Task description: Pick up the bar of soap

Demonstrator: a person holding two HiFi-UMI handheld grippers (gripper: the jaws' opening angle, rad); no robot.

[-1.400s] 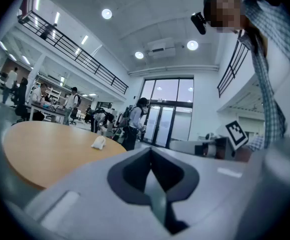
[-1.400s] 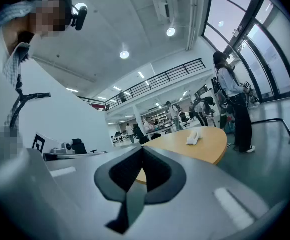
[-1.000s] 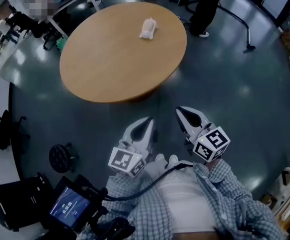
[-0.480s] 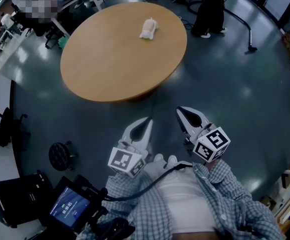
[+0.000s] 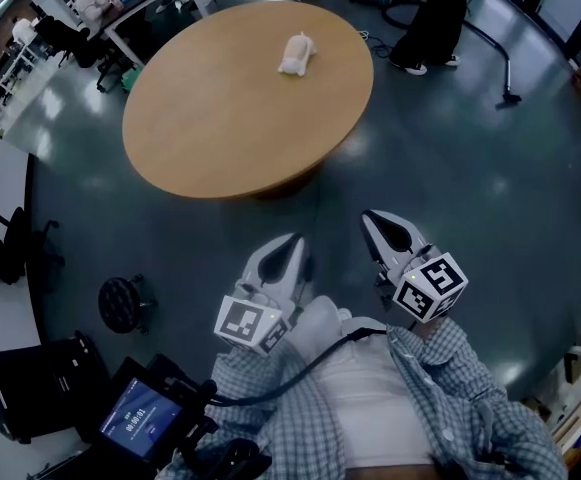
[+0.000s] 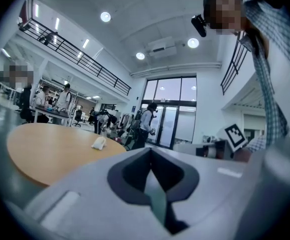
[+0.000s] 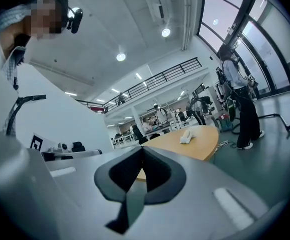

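The bar of soap (image 5: 295,54), a pale lump, lies on the far part of a round wooden table (image 5: 220,128). It also shows small in the left gripper view (image 6: 99,143) and the right gripper view (image 7: 186,136). My left gripper (image 5: 294,241) and right gripper (image 5: 371,219) hang side by side over the dark floor, close to my body and well short of the table's near edge. Both point toward the table. Each is shut with nothing between its jaws (image 6: 151,156) (image 7: 142,154).
A person in dark clothes (image 5: 430,18) stands just past the table's far right rim. Desks with people (image 5: 100,3) fill the far left. A black stool (image 5: 120,306) and a lit screen (image 5: 135,418) sit at my lower left. A stand leg (image 5: 500,68) crosses the far-right floor.
Both grippers stay almost where they were. The person beyond the table has stepped a little to the right.
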